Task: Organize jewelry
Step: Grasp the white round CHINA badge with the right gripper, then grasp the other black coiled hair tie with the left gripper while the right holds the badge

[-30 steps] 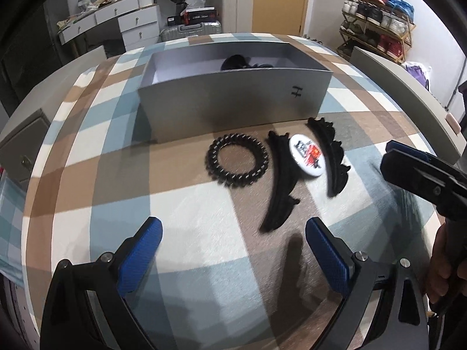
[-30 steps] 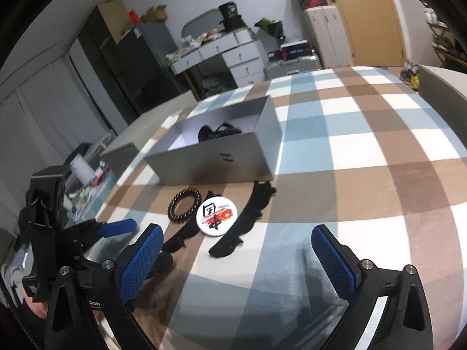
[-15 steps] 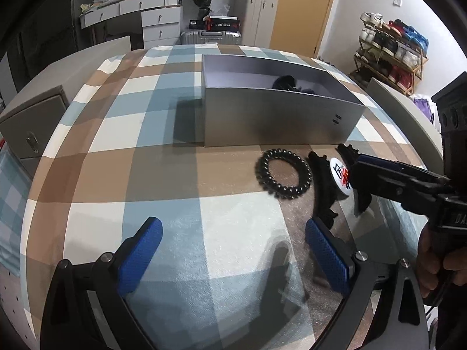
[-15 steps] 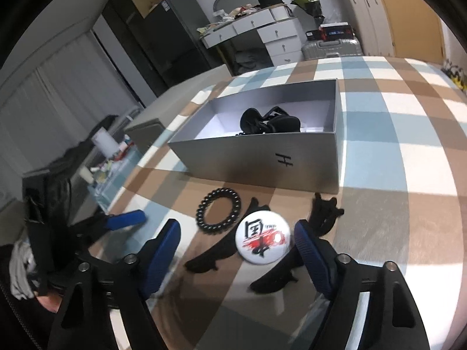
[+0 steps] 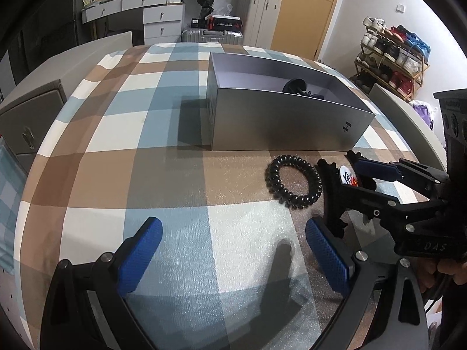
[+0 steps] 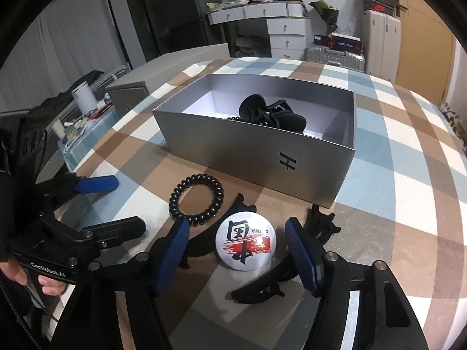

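The checked surface (image 5: pixel 175 145) carries everything you work with, and its soft cloth cover lets the low, flat pieces lie still while you approach them. The grey box (image 6: pixel 262 151) stands open-topped at the far side, its long wall facing you, so that anything lifted from the row in front needs only a short carry over the rim; black hair clips (image 6: pixel 271 113) already lie inside, which suggests the sorting is partly done. Your left gripper (image 5: pixel 233 250) hangs above bare cloth with its blue pads spread wide and nothing between them, held back, most likely to leave room for the other hand. Your right gripper (image 6: pixel 236 245) points steeply down at the row, and its jaws are closing with the round badge (image 6: pixel 245 242) between them; the pads stand just beside the badge on either side and do not yet press it. The coiled hair tie (image 6: pixel 197 198) lies just left of the badge, near the box wall, free of both grippers. Two curved black clip halves (image 6: pixel 262 288) flank the badge and pass under the right pads, so a careless close could catch one along with it.
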Demonstrator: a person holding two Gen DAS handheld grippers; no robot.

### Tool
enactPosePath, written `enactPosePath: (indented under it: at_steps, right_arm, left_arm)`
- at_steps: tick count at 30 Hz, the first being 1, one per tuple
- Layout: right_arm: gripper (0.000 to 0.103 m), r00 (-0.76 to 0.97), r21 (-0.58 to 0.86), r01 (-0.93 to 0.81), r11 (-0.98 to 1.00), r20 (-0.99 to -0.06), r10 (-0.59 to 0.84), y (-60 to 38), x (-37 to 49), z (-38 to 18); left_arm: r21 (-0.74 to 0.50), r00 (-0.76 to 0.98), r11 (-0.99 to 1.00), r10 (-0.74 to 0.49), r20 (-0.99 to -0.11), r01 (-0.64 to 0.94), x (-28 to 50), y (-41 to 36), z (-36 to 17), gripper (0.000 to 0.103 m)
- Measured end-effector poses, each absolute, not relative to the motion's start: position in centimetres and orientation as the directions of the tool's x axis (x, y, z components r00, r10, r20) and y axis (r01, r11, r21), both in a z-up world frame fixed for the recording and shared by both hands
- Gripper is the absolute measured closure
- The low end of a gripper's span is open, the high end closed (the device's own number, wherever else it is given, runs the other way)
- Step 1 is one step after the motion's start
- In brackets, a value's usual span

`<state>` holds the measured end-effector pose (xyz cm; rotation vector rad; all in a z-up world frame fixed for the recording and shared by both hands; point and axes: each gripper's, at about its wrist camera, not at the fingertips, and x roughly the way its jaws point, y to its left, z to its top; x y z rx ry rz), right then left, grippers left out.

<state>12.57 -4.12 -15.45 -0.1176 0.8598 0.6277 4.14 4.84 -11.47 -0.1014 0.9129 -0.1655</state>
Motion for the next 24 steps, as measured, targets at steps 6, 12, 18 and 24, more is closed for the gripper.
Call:
enactPosePath:
  at_steps: [6, 12, 18, 24]
  right_arm:
    - [0.05, 0.43, 0.189, -0.569, 0.801, -0.761, 0.486, -4.1, 13.1, -15.7]
    - [0.061, 0.418, 0.227, -0.557, 0.799, -0.754, 0.506, -4.4, 13.2, -15.7]
    - [0.061, 0.432, 0.26, -0.54, 0.801, -0.731, 0.528, -5.1, 12.7, -15.8]
    - [0.061, 0.429, 0.322, -0.527, 0.787, -0.699, 0.573, -6.0, 12.5, -15.8]
  left_arm:
    - [-0.168, 0.605, 0.98, -0.197, -0.771, 0.105, 4.1, 5.0, -11.4, 0.007]
    - [-0.174, 0.606, 0.979, -0.2, -0.77, 0.103, 4.0, 5.1, -11.4, 0.007]
    - [-0.174, 0.606, 0.979, -0.2, -0.77, 0.102, 4.1, 5.1, -11.4, 0.007]
    - [-0.17, 0.606, 0.98, -0.195, -0.771, 0.1, 4.0, 5.2, -11.3, 0.007]
